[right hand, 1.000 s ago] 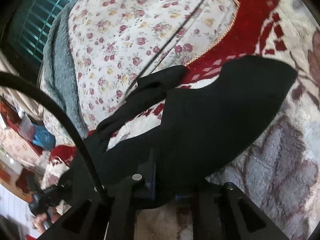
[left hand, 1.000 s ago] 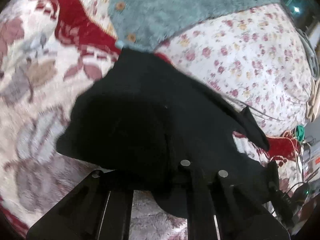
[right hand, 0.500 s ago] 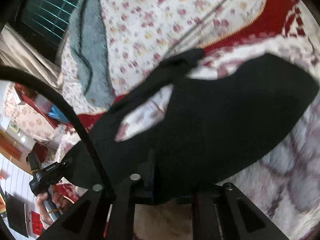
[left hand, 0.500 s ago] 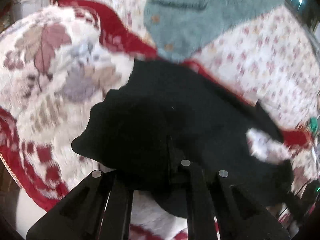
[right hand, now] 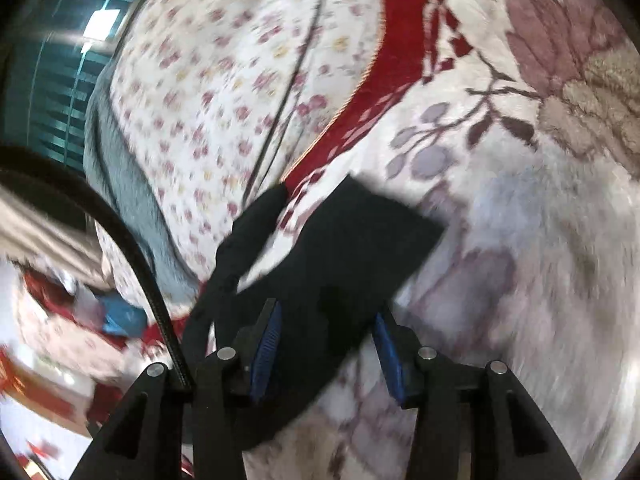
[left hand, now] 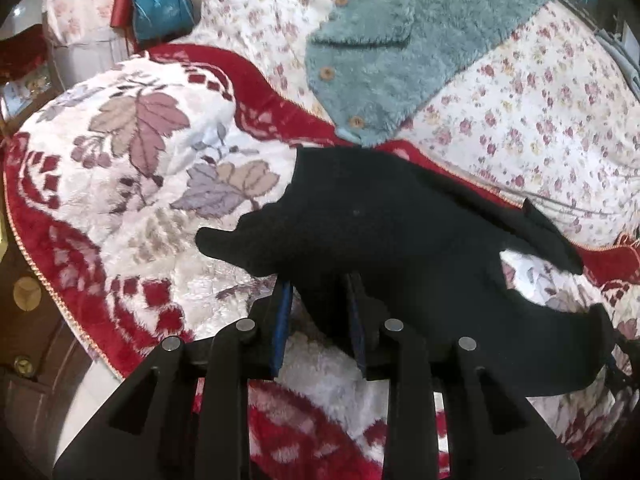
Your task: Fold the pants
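Black pants (left hand: 400, 240) lie crumpled on a red and white leaf-patterned blanket (left hand: 132, 168). My left gripper (left hand: 320, 296) stands open, blue pads on either side of a fold of the pants, with a gap showing. In the right wrist view the pants (right hand: 340, 248) run away from me, and a thin strip (right hand: 248, 232) trails to the left. My right gripper (right hand: 326, 344) is open, its blue pads well apart, with pants cloth lying between them. The right view is blurred by motion.
A grey-green fleece jacket (left hand: 400, 48) with wooden buttons lies on a floral bedsheet (left hand: 520, 112) behind the pants. A blue bag (left hand: 160, 12) stands at the far left. A black cable (right hand: 132, 264) crosses the right view. Wooden furniture (left hand: 28, 320) stands past the blanket's left edge.
Both grippers were shut on the pants; both have opened. The pants have dropped onto the blanket and both grippers have drawn back.
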Motion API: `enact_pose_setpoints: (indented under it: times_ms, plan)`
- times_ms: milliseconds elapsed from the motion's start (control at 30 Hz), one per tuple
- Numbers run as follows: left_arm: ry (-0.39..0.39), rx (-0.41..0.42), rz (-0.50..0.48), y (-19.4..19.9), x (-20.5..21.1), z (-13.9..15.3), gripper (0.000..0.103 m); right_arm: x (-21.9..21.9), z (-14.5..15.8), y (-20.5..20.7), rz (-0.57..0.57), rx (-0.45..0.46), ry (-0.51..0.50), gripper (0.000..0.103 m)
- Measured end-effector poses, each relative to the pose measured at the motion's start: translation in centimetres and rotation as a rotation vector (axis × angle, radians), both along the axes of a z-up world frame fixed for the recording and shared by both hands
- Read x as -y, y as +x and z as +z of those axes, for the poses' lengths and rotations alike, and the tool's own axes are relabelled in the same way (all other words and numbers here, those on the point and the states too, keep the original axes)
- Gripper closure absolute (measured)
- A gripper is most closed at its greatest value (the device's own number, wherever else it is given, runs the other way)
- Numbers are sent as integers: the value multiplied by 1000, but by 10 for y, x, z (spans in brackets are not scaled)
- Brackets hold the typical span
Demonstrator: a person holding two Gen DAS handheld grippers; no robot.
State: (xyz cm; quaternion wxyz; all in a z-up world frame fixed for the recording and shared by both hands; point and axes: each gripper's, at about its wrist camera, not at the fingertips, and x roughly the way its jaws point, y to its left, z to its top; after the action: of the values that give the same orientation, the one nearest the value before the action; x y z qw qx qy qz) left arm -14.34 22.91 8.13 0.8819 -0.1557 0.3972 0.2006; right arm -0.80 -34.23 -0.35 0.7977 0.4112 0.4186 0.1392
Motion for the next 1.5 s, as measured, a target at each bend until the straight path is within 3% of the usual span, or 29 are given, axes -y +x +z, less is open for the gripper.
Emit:
enact_pose_setpoints:
  times_ms: [67, 100, 133, 167, 267, 433, 500, 567, 600, 633, 700, 767, 800, 867, 967, 1100, 1167, 1233, 1400, 1500]
  plan:
    - [6, 20, 3, -1, 7, 7, 75, 3, 1, 11, -15, 24, -6, 59]
    - [6, 32, -6, 0, 10, 10, 73, 2, 4, 17, -16, 46, -44, 68]
    - [4, 41, -16, 1, 14, 12, 73, 1, 4, 20, -15, 49, -86, 90]
    - [5, 45, -26, 3, 19, 14, 73, -2, 4, 22, -19, 44, -119, 99]
    - [16, 69, -48, 4, 28, 23, 73, 10, 16, 8, -44, 78, -93, 99]
    - [-5, 64, -111, 14, 44, 20, 73, 24, 52, -32, -42, 127, -184, 99]
    - [-33, 58, -142, 19, 55, 14, 73, 25, 53, -38, -40, 109, -236, 99]
    - [-52, 47, -166, 24, 64, 6, 73, 23, 42, -37, -39, 24, -316, 99]
    - [-62, 33, -181, 26, 70, 0, 73, 20, 28, -32, -36, -75, -357, 98]
    - [-71, 25, -196, 28, 74, -5, 73, 22, 20, -31, -40, -112, -349, 97]
    - [-77, -6, -223, 32, 83, -15, 73, 31, 21, -37, -84, -103, -305, 95]
    - [-98, -21, -246, 34, 86, -22, 73, 38, 30, -41, -129, -132, -369, 81]
    - [-114, -25, -257, 35, 85, -26, 66, 41, 36, -45, -157, -139, -413, 73]
    - [-134, -39, -271, 37, 85, -33, 57, 44, 49, -49, -151, -104, -432, 73]
    - [-156, -90, -263, 42, 83, -48, 57, 36, 70, -54, -117, -40, -437, 73]
    - [-143, -113, -275, 42, 84, -51, 57, -6, 91, -39, 12, 92, -377, 72]
    - [-138, -97, -289, 43, 85, -44, 57, -31, 96, -26, 85, 132, -392, 65]
    - [-159, -79, -303, 50, 84, -35, 57, -63, 103, -9, 153, 175, -451, 57]
    - [-310, -87, -331, 88, 72, -28, 48, -159, 116, 47, 368, 302, -654, 55]
    - [-341, -106, -332, 114, 67, -28, 47, -210, 106, 83, 496, 326, -786, 54]
